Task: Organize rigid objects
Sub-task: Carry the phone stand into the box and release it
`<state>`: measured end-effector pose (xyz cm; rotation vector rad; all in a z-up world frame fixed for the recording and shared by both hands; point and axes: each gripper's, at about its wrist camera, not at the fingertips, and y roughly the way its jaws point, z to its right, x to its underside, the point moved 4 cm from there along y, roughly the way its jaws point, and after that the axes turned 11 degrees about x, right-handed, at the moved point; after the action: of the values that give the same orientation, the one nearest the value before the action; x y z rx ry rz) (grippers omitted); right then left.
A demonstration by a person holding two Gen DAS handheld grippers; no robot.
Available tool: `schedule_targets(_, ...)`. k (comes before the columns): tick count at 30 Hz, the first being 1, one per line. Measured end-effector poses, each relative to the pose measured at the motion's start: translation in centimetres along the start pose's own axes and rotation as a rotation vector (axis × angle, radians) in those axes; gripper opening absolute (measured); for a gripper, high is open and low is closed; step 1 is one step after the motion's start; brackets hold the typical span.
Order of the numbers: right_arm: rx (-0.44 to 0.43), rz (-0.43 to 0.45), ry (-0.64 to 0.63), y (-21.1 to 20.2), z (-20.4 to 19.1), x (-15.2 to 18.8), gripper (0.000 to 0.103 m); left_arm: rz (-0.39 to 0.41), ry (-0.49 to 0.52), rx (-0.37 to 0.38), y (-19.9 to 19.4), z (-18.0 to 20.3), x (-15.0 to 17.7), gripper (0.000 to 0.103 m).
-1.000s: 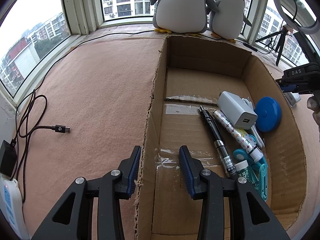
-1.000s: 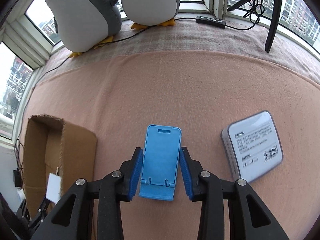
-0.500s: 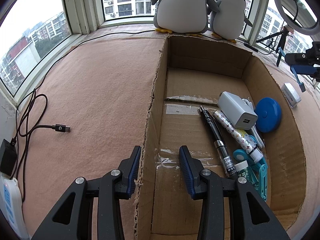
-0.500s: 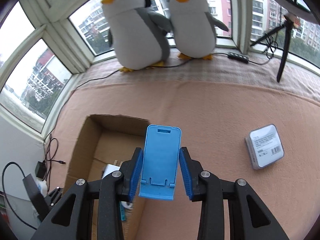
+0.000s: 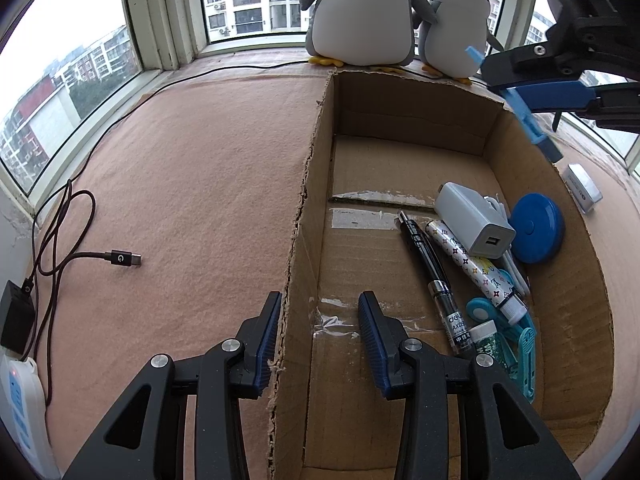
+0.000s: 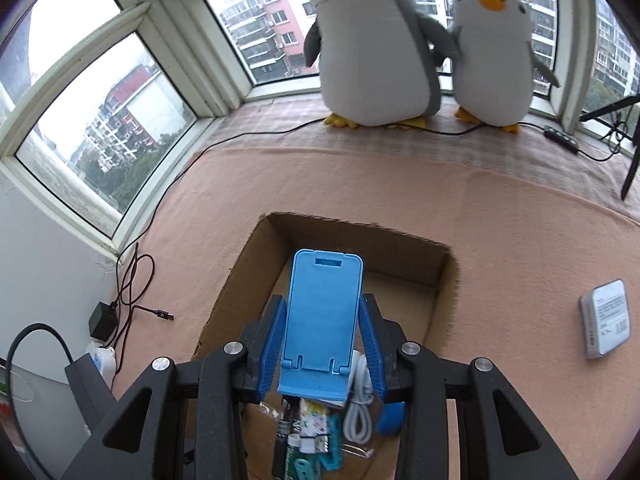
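Left wrist view first: corrugated cardboard box [image 5: 400, 264], torn ragged along its left wall, sitting on a fuzzy pinkish felt desk [image 5: 192, 184]. Left claw [image 5: 319, 340] spread apart with that torn wall standing between the ribbed blue pads, gripping nothing. Inside the box, piled on the right side: boxy white charger [image 5: 474, 220], round blue disc [image 5: 538, 228], slim black pen [image 5: 430, 268], patterned white tube [image 5: 476, 266], teal plastic bits near the front corner. Up at top right, right claw [image 5: 532, 92] hanging over the box's far right corner with a thin blue phone stand [image 5: 532, 120] seen edge-on, angled down. Small grey-and-white box [image 5: 582, 182] lying on the felt just outside the right wall. Black USB cable [image 5: 120, 258] looped on the left. Two plush penguins [image 5: 394, 12] on the sill.

Right wrist view: right claw [image 6: 322, 344] clamped on the phone stand [image 6: 322, 320], smooth flat blue plastic with rounded corners, a slot near the top and a little lip at the bottom, pinched at both long edges by the pads and sticking out past the tips. Hovering above the open box [image 6: 440, 276], with the pen, white cable and teal pieces showing below. Grey-and-white box [image 6: 606, 322] well off to the right on the felt.
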<state>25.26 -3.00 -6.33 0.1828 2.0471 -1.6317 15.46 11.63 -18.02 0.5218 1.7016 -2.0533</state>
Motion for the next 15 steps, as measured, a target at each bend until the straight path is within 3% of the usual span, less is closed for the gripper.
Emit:
schedule_targets(13,0.008,-0.044,-0.055,2.9,-2.3,0.1,0.035,0.0,0.0,0.0,0.0,0.0,0.0,0.042)
schedule_targets(15,0.013,-0.052,-0.063,3.1,-2.4,0.2,0.042,0.0,0.0,0.001,0.0,0.0,0.0,0.042)
